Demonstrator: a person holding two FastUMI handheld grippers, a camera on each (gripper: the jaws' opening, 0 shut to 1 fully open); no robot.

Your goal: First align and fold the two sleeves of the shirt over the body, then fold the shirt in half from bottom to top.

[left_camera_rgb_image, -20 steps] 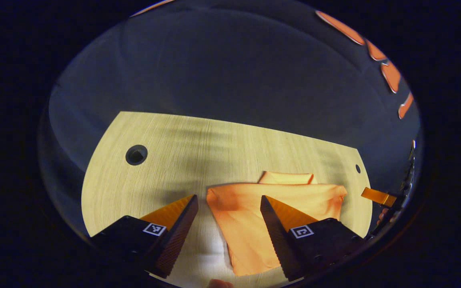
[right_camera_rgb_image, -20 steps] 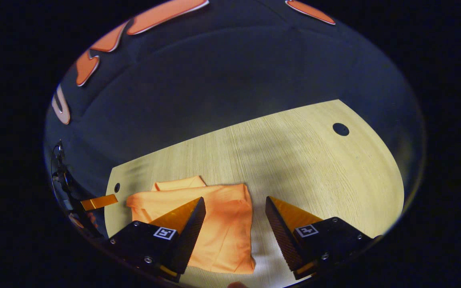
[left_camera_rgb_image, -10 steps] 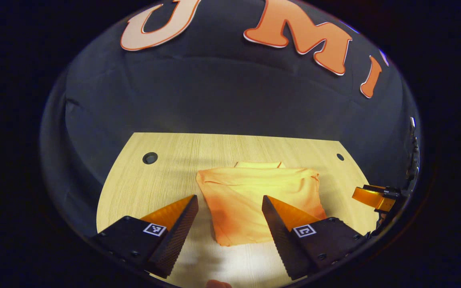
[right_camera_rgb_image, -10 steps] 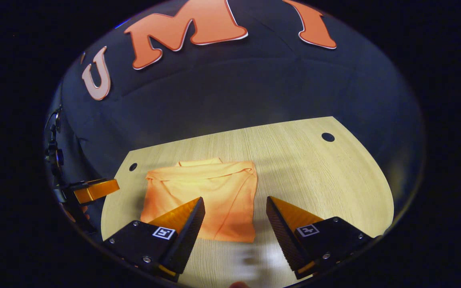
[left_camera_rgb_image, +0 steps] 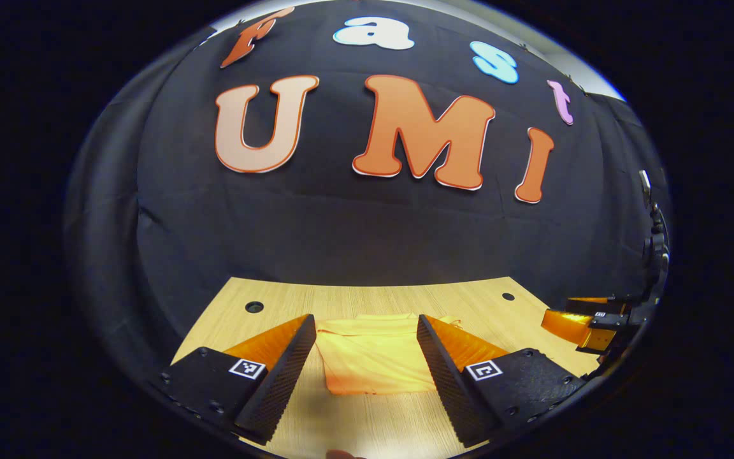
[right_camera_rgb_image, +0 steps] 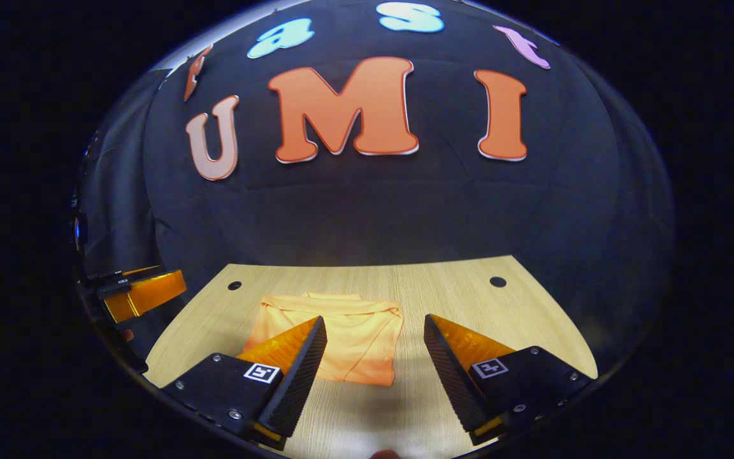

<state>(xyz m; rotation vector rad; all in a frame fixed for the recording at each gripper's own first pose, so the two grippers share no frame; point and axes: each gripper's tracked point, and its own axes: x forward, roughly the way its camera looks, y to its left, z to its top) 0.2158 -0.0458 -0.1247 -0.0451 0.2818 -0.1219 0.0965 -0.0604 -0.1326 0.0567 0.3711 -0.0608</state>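
Note:
The orange shirt (left_camera_rgb_image: 367, 354) lies folded into a compact rectangle on the wooden table (left_camera_rgb_image: 520, 319). In the left gripper view my left gripper (left_camera_rgb_image: 366, 331) is open, held back from the shirt's near edge with nothing between its fingers. In the right gripper view the same folded shirt (right_camera_rgb_image: 354, 341) lies left of centre, and my right gripper (right_camera_rgb_image: 374, 331) stands open and empty, off the cloth. The right gripper (left_camera_rgb_image: 587, 322) shows at the right edge of the left gripper view; the left gripper (right_camera_rgb_image: 141, 293) shows at the left edge of the right gripper view.
The table has small round holes near its far corners (left_camera_rgb_image: 253, 306) (right_camera_rgb_image: 497, 281). The black cloth wall (left_camera_rgb_image: 354, 223) rises just behind the table's far edge. Bare wood lies to the right of the shirt (right_camera_rgb_image: 469, 306).
Both grippers have drawn back and tilted up from the shirt, so it looks smaller and farther off and more wall shows. The shirt stays folded on the table.

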